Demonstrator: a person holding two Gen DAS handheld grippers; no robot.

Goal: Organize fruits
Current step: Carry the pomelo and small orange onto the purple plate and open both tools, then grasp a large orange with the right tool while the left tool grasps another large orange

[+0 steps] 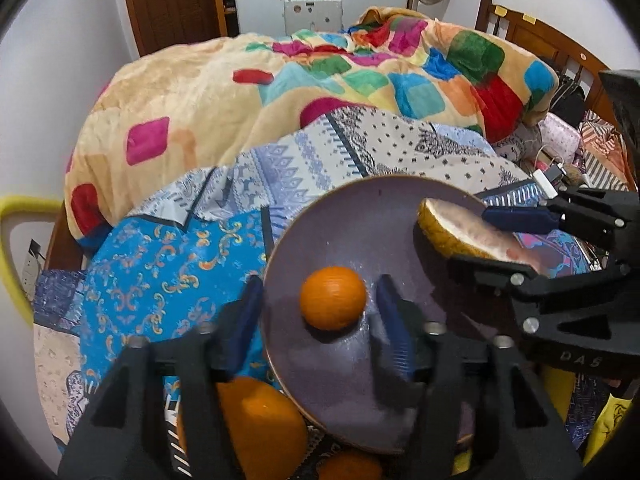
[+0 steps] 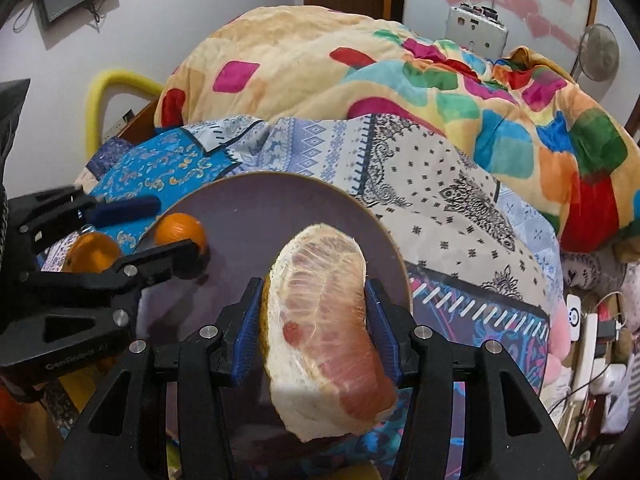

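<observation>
Tongs first: my right tongs (image 2: 314, 330) grip a peeled pomelo wedge (image 2: 324, 332), blue pads pressed to both its sides, yellow rind turned left, pink flesh facing up. Wedge hangs over the near right edge of the purple plate (image 2: 256, 208); whether it touches the plate I cannot tell. Left wrist view shows the same wedge (image 1: 456, 232) at the plate's (image 1: 352, 216) far right rim.

My left tongs (image 1: 320, 320) stand wide apart, 1 finger either side of a small orange (image 1: 333, 297) that sits on the plate, neither pad touching it. Left finger sits outside the plate's rim, right finger over the plate.

Below the plate's near edge: 1 larger orange (image 1: 260, 424) under my left finger, and another orange thing (image 1: 352, 466) at the bottom edge, mostly cut off.

Plate lies on a bed, on patterned blue and white cloths (image 1: 168, 280). Behind them, a heaped quilt (image 1: 280, 80) with coloured squares. Chargers and cables (image 2: 588, 344) lie at the bed's right side.
</observation>
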